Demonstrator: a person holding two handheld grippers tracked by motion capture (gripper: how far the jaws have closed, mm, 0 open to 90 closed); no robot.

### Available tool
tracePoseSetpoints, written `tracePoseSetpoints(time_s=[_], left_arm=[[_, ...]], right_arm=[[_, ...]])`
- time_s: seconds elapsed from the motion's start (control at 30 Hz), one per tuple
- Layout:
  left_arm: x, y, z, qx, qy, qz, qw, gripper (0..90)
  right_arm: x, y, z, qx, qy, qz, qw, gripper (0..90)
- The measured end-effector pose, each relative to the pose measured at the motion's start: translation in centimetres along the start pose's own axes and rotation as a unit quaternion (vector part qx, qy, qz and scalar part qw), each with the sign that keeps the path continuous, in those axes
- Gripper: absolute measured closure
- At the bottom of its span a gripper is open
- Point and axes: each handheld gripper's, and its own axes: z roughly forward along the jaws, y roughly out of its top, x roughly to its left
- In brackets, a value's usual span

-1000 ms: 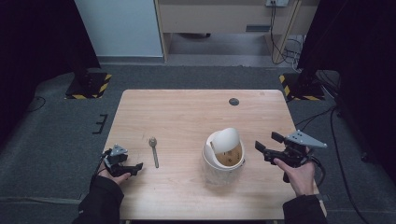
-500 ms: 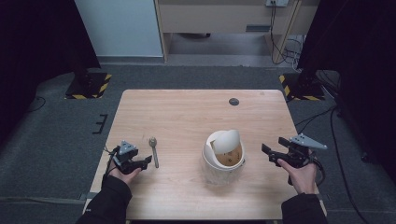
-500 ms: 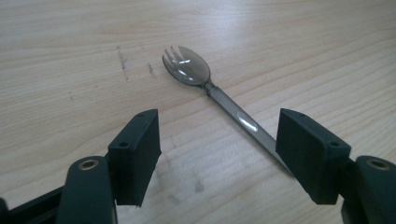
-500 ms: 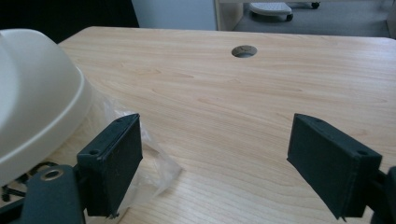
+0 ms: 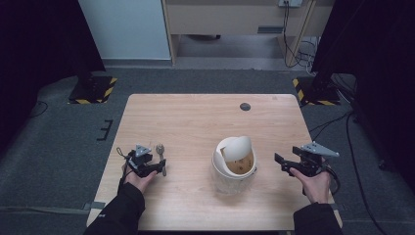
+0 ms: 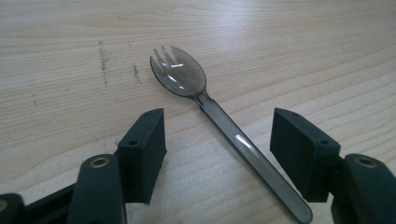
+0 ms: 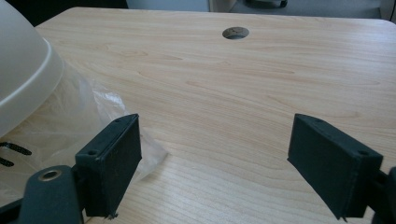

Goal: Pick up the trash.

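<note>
Your left gripper: low over table, jaws spread astride the smoky plastic spork's handle, not touching. Your right gripper: jaws wide, empty, beside the white container.

My wooden table carries a smoky plastic spork lying flat between my left tool's spread jaws, bowl pointing away from it. A white bowl with a tilted lid, wrapped in clear film, stands just left of my right tool.
</note>
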Motion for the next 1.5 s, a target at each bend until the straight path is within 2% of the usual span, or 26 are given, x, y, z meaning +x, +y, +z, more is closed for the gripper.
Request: tracePoseSetpoints(time_s=[0.27,0.4,0.67,0.97,1.17,1.3,1.37,1.5], left_arm=[[-0.5,0.3,1.0,0.015,0.008,0.010,0.9998,44.3],[-0.6,0.3,1.0,0.024,0.015,0.016,0.9995,49.7],[-0.4,0.3,0.8,0.027,0.028,0.032,0.9987,63.4],[0.3,0.2,0.5,0.030,0.017,0.032,0.9989,78.6],[0.3,0.4,0.2,0.039,0.004,0.030,0.9988,79.3],[0.0,0.8,-0.5,0.013,-0.008,0.030,0.9994,79.3],[-0.3,1.3,-1.2,-0.013,-0.019,0.032,0.9992,79.4],[-1.0,1.9,-2.5,-0.055,-0.030,0.043,0.9971,79.3]], right_arm=[[0.1,0.0,0.2,0.004,0.003,-0.005,1.0000,17.4],[0.1,0.0,0.1,0.003,0.002,-0.006,1.0000,17.4],[0.2,0.0,0.1,0.003,0.002,-0.006,1.0000,17.4],[0.2,0.1,0.0,0.002,0.002,-0.007,1.0000,17.5],[0.2,0.2,-0.1,0.000,0.003,-0.008,1.0000,17.7],[0.2,0.4,-0.3,-0.005,0.004,-0.007,1.0000,17.7],[0.3,0.5,-0.4,-0.010,0.004,-0.007,0.9999,17.8],[0.5,0.8,-0.6,-0.016,0.006,-0.009,0.9998,17.9]])
